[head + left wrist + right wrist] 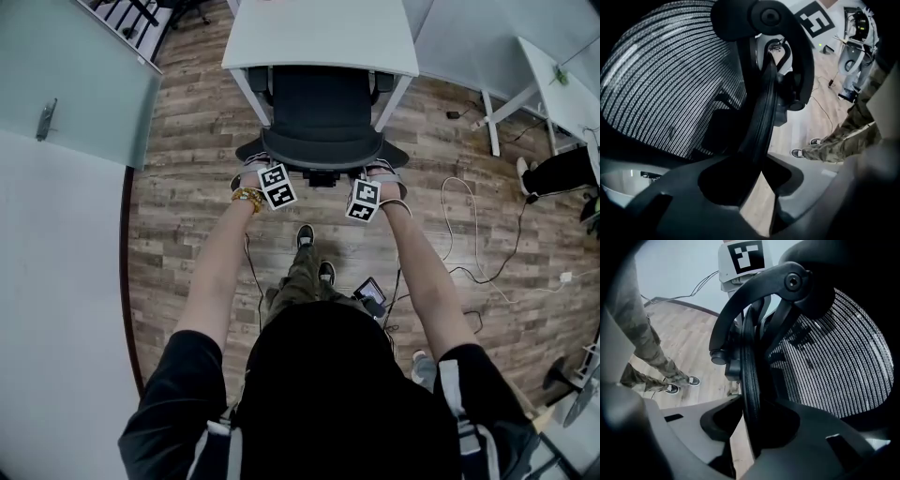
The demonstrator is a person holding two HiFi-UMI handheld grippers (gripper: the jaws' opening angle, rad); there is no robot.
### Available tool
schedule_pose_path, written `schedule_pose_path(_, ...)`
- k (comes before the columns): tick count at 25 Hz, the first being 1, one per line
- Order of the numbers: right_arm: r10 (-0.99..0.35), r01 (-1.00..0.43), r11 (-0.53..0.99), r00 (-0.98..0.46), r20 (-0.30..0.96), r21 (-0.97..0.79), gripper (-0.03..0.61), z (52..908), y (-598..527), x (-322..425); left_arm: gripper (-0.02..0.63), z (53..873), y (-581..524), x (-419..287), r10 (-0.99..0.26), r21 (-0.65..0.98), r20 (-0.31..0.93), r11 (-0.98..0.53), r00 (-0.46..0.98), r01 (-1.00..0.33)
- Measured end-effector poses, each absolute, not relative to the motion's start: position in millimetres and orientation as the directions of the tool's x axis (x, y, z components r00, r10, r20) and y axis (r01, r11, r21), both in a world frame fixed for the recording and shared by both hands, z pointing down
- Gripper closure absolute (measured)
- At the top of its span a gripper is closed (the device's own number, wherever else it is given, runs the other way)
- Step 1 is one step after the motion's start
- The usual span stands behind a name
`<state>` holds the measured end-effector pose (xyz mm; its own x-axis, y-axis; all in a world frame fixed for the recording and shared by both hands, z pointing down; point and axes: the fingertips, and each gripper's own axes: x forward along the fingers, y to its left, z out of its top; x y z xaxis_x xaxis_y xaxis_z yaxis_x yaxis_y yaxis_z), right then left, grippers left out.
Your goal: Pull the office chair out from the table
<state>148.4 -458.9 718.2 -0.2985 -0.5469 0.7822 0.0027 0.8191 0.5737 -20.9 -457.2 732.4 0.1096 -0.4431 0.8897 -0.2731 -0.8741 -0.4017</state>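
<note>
Head view: office chair (322, 108) stands pushed in at the white counter (319, 42), seat under the top and between the counter's two white legs; backrest faces the person; wood-plank floor (187, 141) around it

Both arms reach forward to the top edge of the backrest; left tool (255, 172) at its left end, right tool (382, 174) at its right end, marker cubes just behind each; the two tools are apart, about the width of the backrest

Left gripper view: left tool (757, 176) has its jaws closed on the backrest rim (761, 122); the dark rim runs down into the gap between the two grey jaws and touches both; mesh back (661, 84) to the left of the rim; curved black bracket (787, 42) with a round pivot above

Right gripper view: right tool (749, 427) likewise clamped on the rim (750, 376), which passes edge-on between its jaws; mesh (834, 362) to the right; the bracket (754, 291) arches overhead; the other tool's marker cube shows beyond it

Person's shoes (306, 234) on the floor just behind the chair, camouflage trousers above them

Loose cables (469, 244) trail over the floor to the right, well apart from the chair; a second white counter (553, 84) at the far right
</note>
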Motion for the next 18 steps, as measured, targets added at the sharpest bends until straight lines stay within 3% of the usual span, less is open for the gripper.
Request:
schedule_pose_path(4, -0.544, 0.004, 0.821, -0.301, 0.783, 0.571, 0.479, 715.7, -453.2, 144.9, 0.456, 733.8, -455.8, -23.1, -0.501, -0.469, 0.862, -0.846, 0.078, -0.252)
schedule_pose_path(18, -0.542, 0.024, 0.817, -0.307, 0.782, 0.575, 0.483, 717.6, -421.0, 159.4, 0.462, 736.5, -423.0, -9.0, -0.462, -0.432, 0.883, -0.869, 0.082, -0.243)
